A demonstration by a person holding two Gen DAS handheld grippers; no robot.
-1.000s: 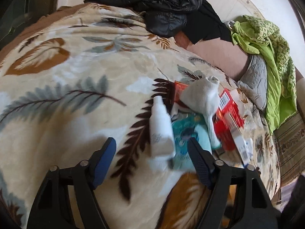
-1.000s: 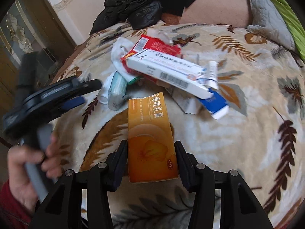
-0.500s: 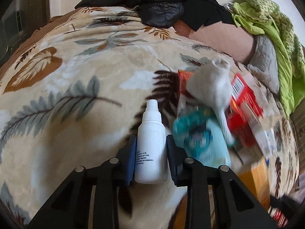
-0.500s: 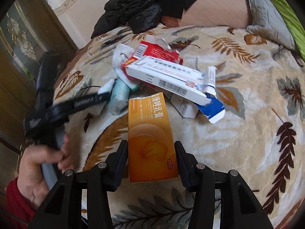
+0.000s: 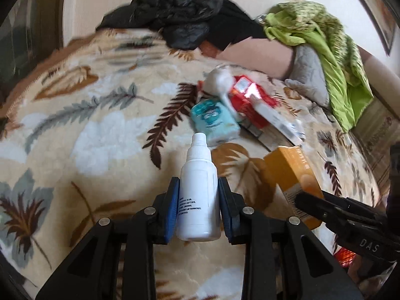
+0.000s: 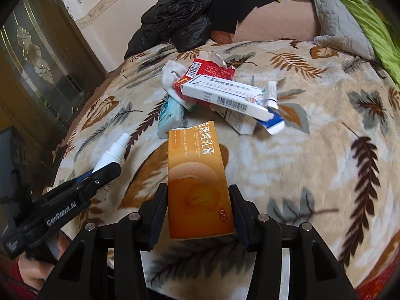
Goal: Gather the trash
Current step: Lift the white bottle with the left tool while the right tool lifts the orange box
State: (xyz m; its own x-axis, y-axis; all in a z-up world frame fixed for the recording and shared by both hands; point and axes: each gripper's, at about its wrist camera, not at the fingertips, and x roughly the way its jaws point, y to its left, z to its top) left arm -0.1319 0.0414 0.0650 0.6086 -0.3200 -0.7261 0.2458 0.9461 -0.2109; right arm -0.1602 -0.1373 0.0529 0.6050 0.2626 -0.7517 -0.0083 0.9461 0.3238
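The left tool [image 5: 198,207] clamps a smooth white plastic bottle [image 5: 198,195] — nozzle forward. The right tool [image 6: 197,210] pinches a flat orange carton [image 6: 197,185] — both angled down over the plush leaf-print blanket [image 6: 287,175].

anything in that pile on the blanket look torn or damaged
Yes. The red carton at the back of the pile has a ragged, ripped-open top edge, and the blue-and-white box under the long white box is crushed at its end. The orange box looks intact.
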